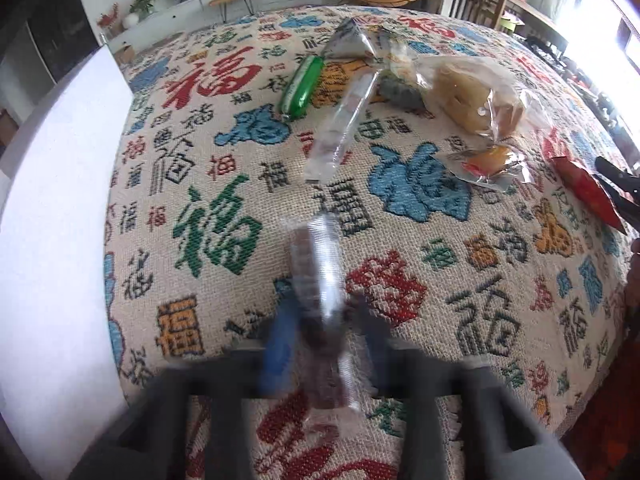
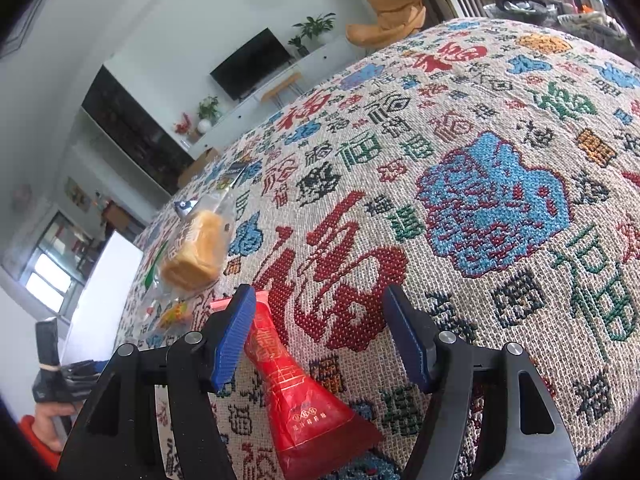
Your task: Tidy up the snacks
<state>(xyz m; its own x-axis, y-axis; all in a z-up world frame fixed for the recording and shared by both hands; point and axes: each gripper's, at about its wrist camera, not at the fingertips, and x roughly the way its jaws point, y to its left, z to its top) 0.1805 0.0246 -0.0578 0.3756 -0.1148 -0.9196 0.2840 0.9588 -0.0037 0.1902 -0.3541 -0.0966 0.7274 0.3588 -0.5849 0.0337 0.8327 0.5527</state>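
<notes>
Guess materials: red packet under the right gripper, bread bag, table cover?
Red packet: likely glossy plastic film; it glints and creases.
Bread bag: thin clear plastic, loaf visible through it, crinkled highlights.
Table cover: coarse woven fabric, matte; individual stitches show.

bare cloth [image 2: 500, 128] at right, snack pile [image 1: 404, 80] crowding the far middle
</notes>
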